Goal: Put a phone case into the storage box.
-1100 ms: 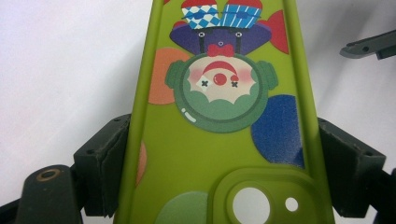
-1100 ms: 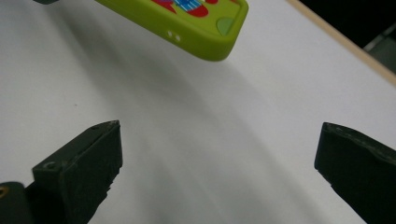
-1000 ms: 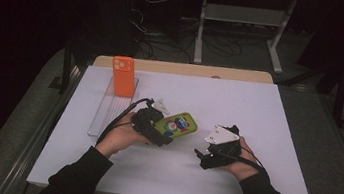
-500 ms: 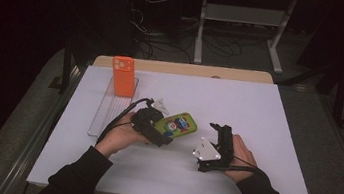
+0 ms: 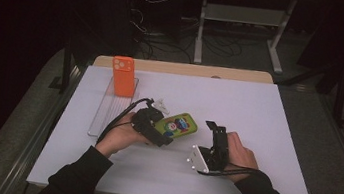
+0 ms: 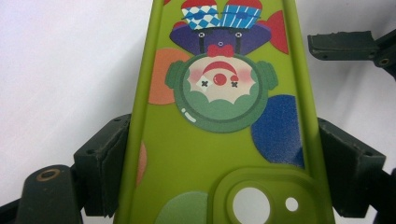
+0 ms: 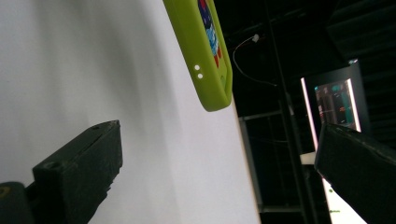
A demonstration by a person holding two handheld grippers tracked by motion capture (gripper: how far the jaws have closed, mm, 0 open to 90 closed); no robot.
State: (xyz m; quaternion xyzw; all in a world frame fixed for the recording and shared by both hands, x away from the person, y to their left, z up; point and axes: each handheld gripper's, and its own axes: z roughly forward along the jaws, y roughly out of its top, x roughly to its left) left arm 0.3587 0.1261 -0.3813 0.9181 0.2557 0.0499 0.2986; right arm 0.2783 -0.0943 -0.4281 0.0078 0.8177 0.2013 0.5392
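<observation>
Here, the green silicone phone case with a cartoon clown print (image 5: 176,126) is lying printed side up, its long axis running from the left gripper (image 5: 157,134) up and to the right, its camera-hole end sitting between that gripper's pads. Those pads (image 6: 106,158) are pinching the case by its long edges. The right gripper (image 5: 216,131) is hovering just beside the case's free end, its jaws spread wide and touching nothing above the white tabletop (image 5: 259,108).
</observation>
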